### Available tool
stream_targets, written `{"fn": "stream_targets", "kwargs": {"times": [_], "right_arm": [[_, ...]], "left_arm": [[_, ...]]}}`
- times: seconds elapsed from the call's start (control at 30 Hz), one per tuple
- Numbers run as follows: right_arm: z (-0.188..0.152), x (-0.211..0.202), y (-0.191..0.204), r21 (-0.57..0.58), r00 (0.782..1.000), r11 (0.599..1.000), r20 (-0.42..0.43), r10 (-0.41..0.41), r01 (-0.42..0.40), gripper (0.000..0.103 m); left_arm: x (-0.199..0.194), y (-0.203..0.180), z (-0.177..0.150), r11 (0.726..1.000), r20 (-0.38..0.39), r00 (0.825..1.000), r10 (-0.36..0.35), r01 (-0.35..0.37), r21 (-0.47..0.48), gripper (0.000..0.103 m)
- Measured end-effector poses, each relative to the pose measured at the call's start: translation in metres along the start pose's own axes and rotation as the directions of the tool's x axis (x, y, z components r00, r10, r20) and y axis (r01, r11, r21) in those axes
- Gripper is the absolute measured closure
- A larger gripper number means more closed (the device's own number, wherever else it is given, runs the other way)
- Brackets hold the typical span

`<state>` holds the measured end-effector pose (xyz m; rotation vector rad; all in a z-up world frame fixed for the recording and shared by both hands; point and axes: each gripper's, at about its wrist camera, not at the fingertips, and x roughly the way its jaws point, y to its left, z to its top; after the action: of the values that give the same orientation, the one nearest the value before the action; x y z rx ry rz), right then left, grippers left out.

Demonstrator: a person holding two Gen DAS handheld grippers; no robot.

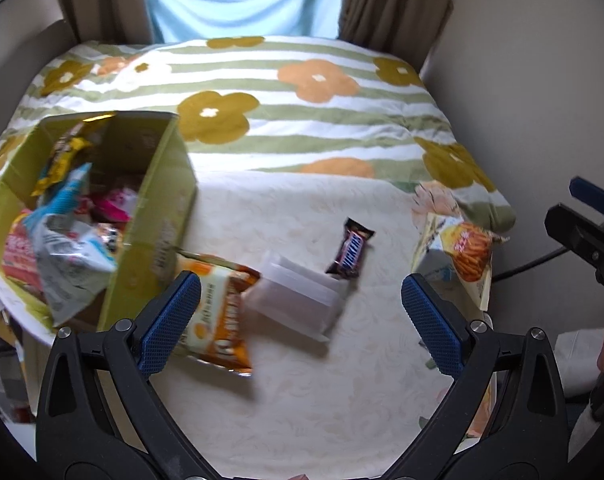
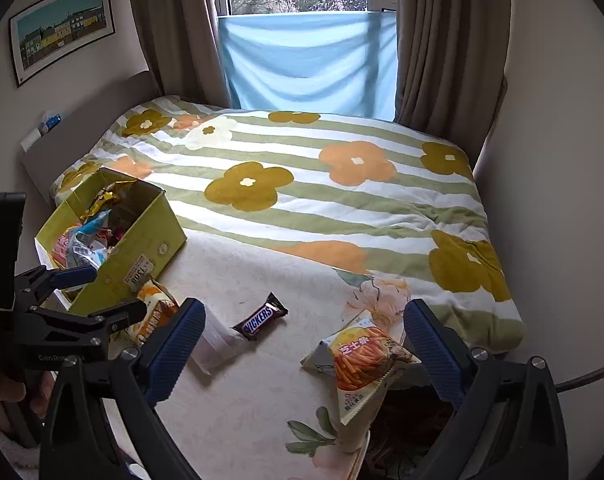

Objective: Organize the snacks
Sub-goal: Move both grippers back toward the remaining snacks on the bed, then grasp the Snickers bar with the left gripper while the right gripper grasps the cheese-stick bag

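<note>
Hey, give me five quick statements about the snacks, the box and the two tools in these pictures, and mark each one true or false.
1. The Snickers bar lies inside the green box. False: it lies on the cream cloth, outside the box.
2. The left tool is open and holds nothing. True.
3. The green box already contains several snack packets. True.
4. The right tool is shut on the fries-picture packet. False: its jaws stand wide apart and the packet rests on the cloth.
5. The orange snack packet lies right beside the green box. True.
</note>
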<state>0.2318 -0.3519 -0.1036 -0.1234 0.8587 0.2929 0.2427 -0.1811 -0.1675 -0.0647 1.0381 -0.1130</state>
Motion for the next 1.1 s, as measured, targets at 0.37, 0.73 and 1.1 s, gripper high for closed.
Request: {"fn": "stream_targets", "kwargs": {"times": [0.37,0.73,1.1], "right_arm": [[-0.022,0.048,-0.026,-0.011,0.998,1.000,-0.065,-0.007,0.006,0.004],[-0.043,0.105,-0.052,0.021,0.987,1.000,-0.160,0.020,-0.017,0.004],[-0.053,0.127,-0.050,-0.093,0.972,0.995,-0.236,0.014,-0.037,0.004]], "left_arm": [[0.102,-0.044,0.014,0.977,-0.089,0.993,-0.079,0.095,0.193,0.011],[0.185,-0.047,0.016,0.953,-0.228,0.968,-0.105,0.163,0.256,0.042],[0.193,-0.056,0.013,0.935,-0.218,0.972,-0.083,0.152,0.321,0.077]]}}
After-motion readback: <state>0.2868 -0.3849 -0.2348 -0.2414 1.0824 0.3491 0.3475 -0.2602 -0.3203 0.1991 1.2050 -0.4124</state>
